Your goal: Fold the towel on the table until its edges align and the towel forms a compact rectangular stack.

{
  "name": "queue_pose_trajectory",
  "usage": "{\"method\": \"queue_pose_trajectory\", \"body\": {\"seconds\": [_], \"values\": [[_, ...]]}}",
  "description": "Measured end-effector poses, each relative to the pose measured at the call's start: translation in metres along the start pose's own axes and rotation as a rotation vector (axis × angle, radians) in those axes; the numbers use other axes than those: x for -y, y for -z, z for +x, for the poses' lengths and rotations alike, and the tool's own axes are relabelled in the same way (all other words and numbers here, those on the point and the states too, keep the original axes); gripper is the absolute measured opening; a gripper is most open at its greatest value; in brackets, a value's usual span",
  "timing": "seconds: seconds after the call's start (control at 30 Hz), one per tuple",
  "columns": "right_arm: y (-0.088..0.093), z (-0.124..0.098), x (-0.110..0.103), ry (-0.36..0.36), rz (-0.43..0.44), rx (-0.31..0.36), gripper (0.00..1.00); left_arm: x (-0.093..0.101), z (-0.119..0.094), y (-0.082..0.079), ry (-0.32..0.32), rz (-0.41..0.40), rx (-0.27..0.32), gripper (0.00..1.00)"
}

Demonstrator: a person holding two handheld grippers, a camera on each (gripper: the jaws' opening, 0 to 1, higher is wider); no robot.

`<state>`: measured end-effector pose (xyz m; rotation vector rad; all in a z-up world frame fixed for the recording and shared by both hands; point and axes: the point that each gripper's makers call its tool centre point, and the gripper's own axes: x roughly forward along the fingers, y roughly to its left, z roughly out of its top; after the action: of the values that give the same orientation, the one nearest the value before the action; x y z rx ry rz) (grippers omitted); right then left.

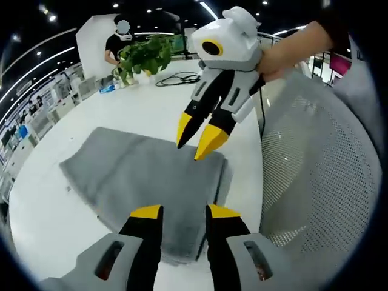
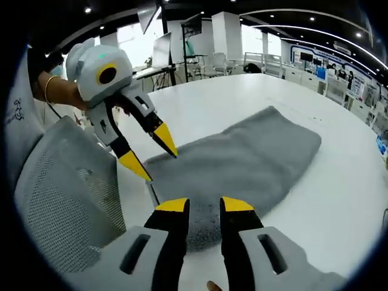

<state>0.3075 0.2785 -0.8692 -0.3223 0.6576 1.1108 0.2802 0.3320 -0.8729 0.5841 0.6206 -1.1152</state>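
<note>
Grey towel (image 1: pixel 145 176) lies folded flat on white bench (image 1: pixel 139 109), just beside a mesh chair back (image 1: pixel 315 176). Left hand-held gripper (image 1: pixel 184 211) is open w/ nothing between jaws, tips over towel's near edge. Right hand-held gripper (image 2: pixel 205 205) also open, holding nothing, jaws above towel's end nearest the chair.

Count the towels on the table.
1: a grey towel, already folded, lies on the white table beside a mesh chair; further layers may be hidden.
</note>
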Motion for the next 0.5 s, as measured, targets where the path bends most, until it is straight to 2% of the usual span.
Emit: {"method": "queue_pose_trajectory", "body": {"seconds": [0.13,0.3,0.4,0.5], "values": [[0.005,0.0,-0.013,-0.033,-0.039,-0.026,0.18,0.01,0.004,0.008,0.004,0.052,-0.033,0.22],[0.015,0.002,-0.032,-0.103,-0.122,-0.074,0.18,0.016,0.01,0.025,0.017,0.131,-0.114,0.22],[0.022,0.004,-0.039,-0.114,-0.173,-0.115,0.18,0.016,0.014,0.029,0.015,0.161,-0.135,0.23],[0.033,0.01,-0.036,-0.108,-0.209,-0.156,0.19,0.015,0.018,0.031,0.018,0.166,-0.15,0.24]]}}
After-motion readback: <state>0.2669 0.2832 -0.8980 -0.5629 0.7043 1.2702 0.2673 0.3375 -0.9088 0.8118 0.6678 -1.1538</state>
